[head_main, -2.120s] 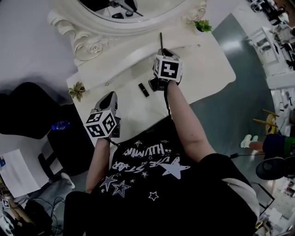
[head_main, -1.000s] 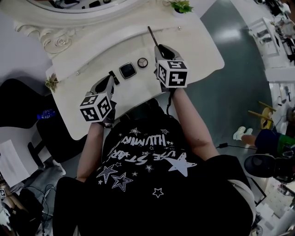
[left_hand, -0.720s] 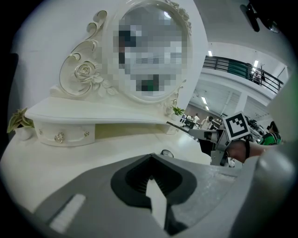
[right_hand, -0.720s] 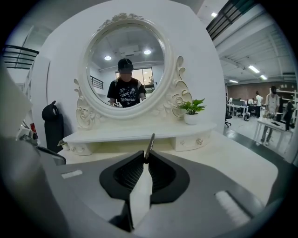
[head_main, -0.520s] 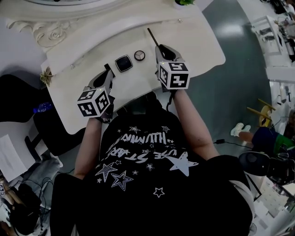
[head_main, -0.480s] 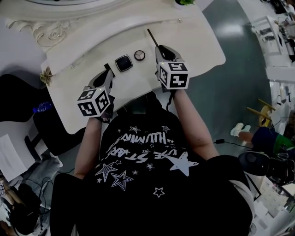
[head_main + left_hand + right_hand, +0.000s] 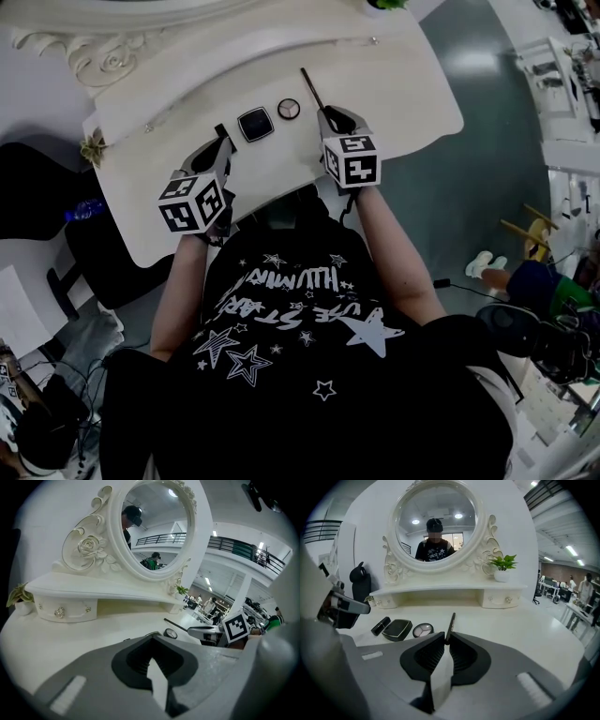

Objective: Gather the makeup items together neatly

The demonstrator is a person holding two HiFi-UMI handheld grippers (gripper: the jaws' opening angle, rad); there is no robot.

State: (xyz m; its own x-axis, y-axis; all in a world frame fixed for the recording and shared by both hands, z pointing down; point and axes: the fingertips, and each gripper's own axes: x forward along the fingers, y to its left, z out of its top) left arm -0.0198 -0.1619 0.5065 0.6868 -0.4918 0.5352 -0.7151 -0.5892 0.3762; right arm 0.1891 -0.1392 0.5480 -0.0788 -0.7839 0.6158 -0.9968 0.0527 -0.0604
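On the white vanity table [image 7: 394, 84] lie a black lipstick [image 7: 220, 131], a black square compact [image 7: 255, 124] and a round eyeshadow compact [image 7: 289, 109], in a row. My right gripper [image 7: 330, 114] is shut on a thin dark pencil [image 7: 310, 87]. The pencil sticks out forward past the jaw tips, just right of the round compact [image 7: 423, 629]. In the right gripper view the pencil [image 7: 450, 622] is pinched at the tips of the right gripper [image 7: 447, 639]. My left gripper [image 7: 221, 148] hovers close behind the lipstick. In its own view the left gripper [image 7: 152, 638] is shut, with nothing in it.
An oval mirror [image 7: 433, 522] stands on a raised shelf with small drawers [image 7: 506, 599] at the table's back. A potted plant [image 7: 503, 566] sits at the shelf's right end and a dried sprig [image 7: 92, 148] at the left end. A dark chair [image 7: 37, 187] stands beside the left edge.
My right gripper has come down towards the tabletop with the pencil still in it, nearer the round compact. The left gripper has hardly moved.
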